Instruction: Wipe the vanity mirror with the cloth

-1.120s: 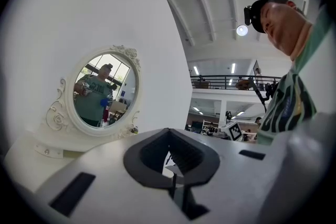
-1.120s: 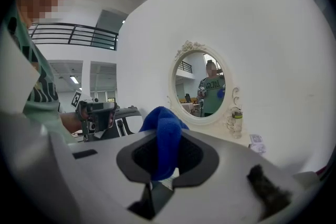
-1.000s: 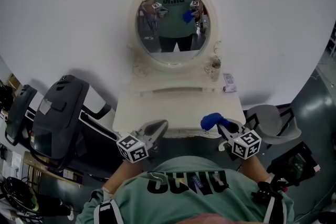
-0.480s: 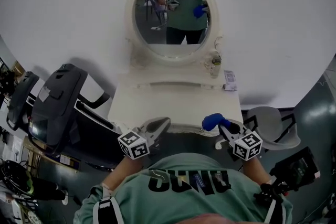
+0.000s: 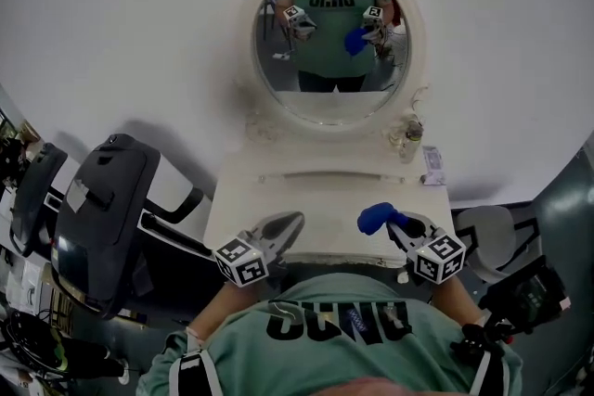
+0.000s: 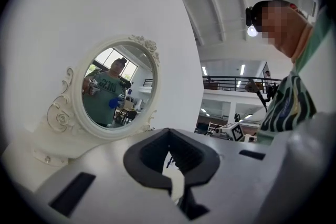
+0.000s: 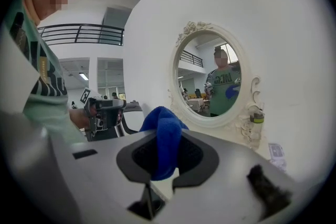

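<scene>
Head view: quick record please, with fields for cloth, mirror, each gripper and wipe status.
cloth: blue, clamped in right gripper
right gripper: shut on cloth, over vanity's near edge
left gripper: shut, empty
mirror: oval, white frame, upright at vanity's back
contact: cloth apart from mirror
wipe: not yet begun

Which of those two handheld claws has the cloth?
The right gripper: a blue cloth is pinched in its fingers. The left gripper holds nothing.

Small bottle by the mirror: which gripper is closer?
Right. The right gripper sits below the bottle in the head view; the left gripper is farther off, down-left.
</scene>
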Motion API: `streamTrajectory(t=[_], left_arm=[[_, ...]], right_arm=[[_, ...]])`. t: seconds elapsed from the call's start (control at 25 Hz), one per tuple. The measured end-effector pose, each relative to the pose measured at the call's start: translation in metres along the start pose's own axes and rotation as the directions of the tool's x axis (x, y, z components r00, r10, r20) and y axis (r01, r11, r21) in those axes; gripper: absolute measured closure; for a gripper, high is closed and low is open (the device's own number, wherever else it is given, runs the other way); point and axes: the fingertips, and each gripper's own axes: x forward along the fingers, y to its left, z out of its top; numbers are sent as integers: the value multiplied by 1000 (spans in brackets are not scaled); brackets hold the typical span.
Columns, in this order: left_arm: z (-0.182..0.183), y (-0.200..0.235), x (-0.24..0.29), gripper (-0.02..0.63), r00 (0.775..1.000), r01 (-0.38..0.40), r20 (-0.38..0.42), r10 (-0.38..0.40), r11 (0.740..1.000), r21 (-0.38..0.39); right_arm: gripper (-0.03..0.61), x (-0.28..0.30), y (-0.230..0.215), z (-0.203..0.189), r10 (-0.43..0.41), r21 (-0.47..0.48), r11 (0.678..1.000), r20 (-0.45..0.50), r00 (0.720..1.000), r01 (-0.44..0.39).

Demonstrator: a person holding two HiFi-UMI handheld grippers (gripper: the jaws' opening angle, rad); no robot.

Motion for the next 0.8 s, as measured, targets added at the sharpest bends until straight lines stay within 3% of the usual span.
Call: streamTrajectory(t=[0.28,0.44,0.64,0.8], left_arm=[[81,122,5,604,998,60,-12,-59,995,77],[103,178,14,604,998,64,-4,-64,995,76],[111,213,53,604,999,14,42,-16,998,60],[112,222,83,604,992,-79,102,75,996,30]], right_arm=[[529,119,-22,76,-58,-30,998,31,998,59],[529,172,-40,106,-82,-73,994,38,996,84],[529,198,-82,128,-62,-175,983,16,998,64],[529,210,-117,147,5,-297,955,7,1000,-2]])
